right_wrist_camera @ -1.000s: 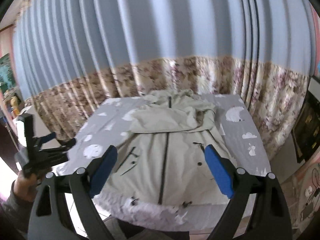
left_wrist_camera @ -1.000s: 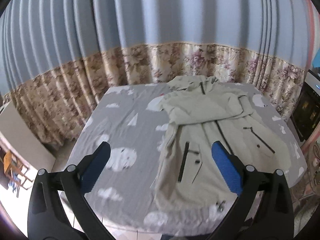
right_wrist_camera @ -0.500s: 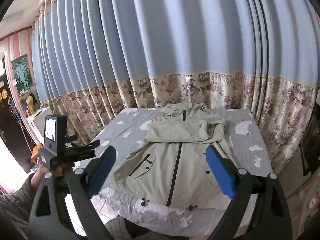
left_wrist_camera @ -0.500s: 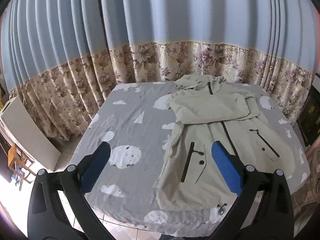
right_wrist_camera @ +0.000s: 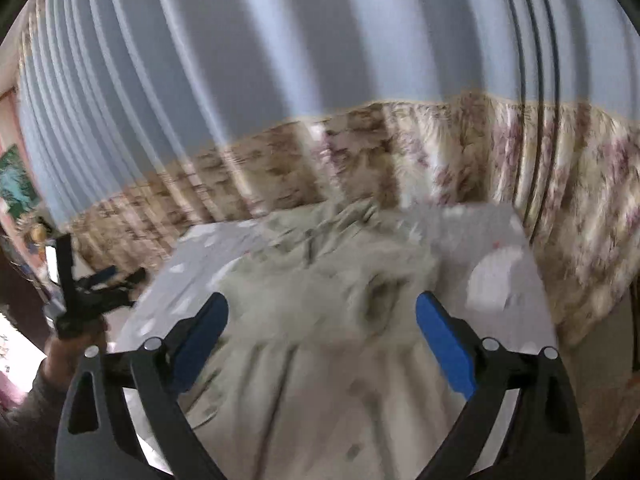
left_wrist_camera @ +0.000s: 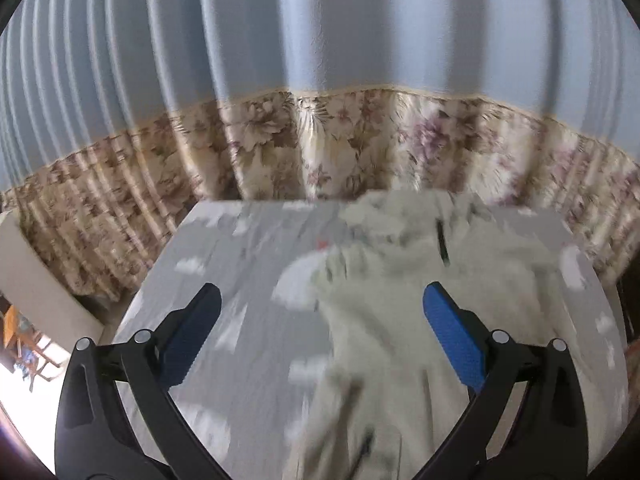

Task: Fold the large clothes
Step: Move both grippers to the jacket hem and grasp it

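Observation:
A pale beige zip jacket (left_wrist_camera: 404,320) lies spread on a table covered with a grey cloud-print cloth (left_wrist_camera: 240,264), sleeves folded across the chest. It also shows in the right wrist view (right_wrist_camera: 320,320). My left gripper (left_wrist_camera: 320,312) is open and empty, above the jacket's left side. My right gripper (right_wrist_camera: 322,316) is open and empty, above the jacket's middle. Both views are motion-blurred. The left gripper also shows at the left of the right wrist view (right_wrist_camera: 96,284).
Blue curtains with a floral lower band (left_wrist_camera: 320,148) hang right behind the table. A white cabinet (left_wrist_camera: 36,280) stands at the left. The bare cloth lies left of the jacket. The table's right edge (right_wrist_camera: 536,264) is near the curtain.
Both grippers have moved forward and lower over the table; the jacket looms larger. Both stay open. The jacket has not moved.

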